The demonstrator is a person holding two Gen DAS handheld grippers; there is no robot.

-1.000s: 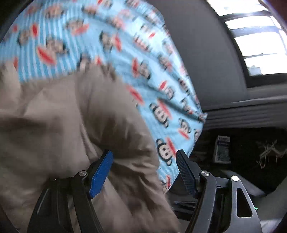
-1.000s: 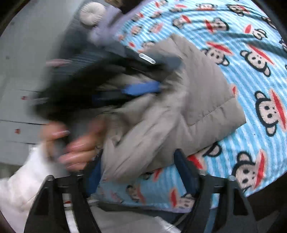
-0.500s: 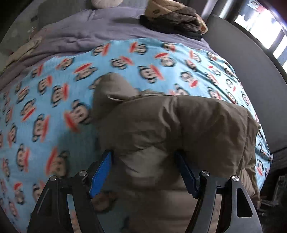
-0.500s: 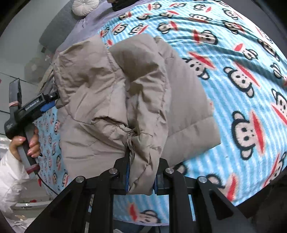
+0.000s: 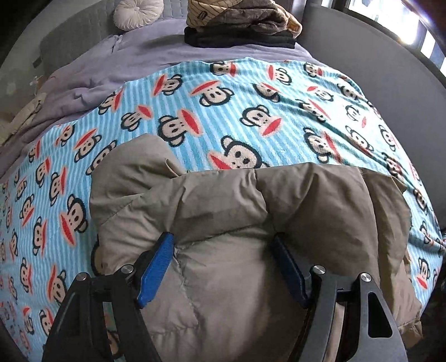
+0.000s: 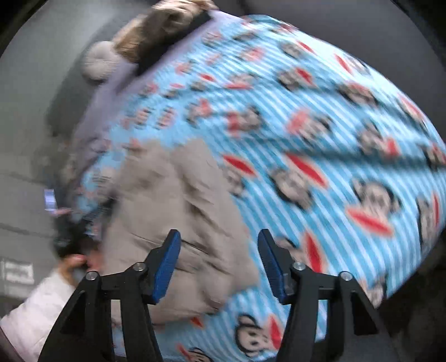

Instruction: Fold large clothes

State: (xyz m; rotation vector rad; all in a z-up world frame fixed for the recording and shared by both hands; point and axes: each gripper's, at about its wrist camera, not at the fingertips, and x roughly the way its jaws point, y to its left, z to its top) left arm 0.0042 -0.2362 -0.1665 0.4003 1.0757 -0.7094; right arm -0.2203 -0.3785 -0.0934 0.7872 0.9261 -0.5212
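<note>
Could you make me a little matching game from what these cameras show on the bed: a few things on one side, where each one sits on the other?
Things:
1. beige padded jacket
2. round white cushion
3. pile of folded clothes
4. monkey-print blanket

Places:
a. on the lilac sheet, far end of the bed
b. spread under the jacket
c. against the grey headboard
d. between the left gripper's fingers

Pairs: 1-d, 2-c, 3-a, 4-b

Right gripper (image 6: pixel 218 264), jaws just opened and empty, above beige jacket (image 6: pixel 172 211). Jacket lies on monkey-print blanket (image 6: pixel 320 133).
</note>
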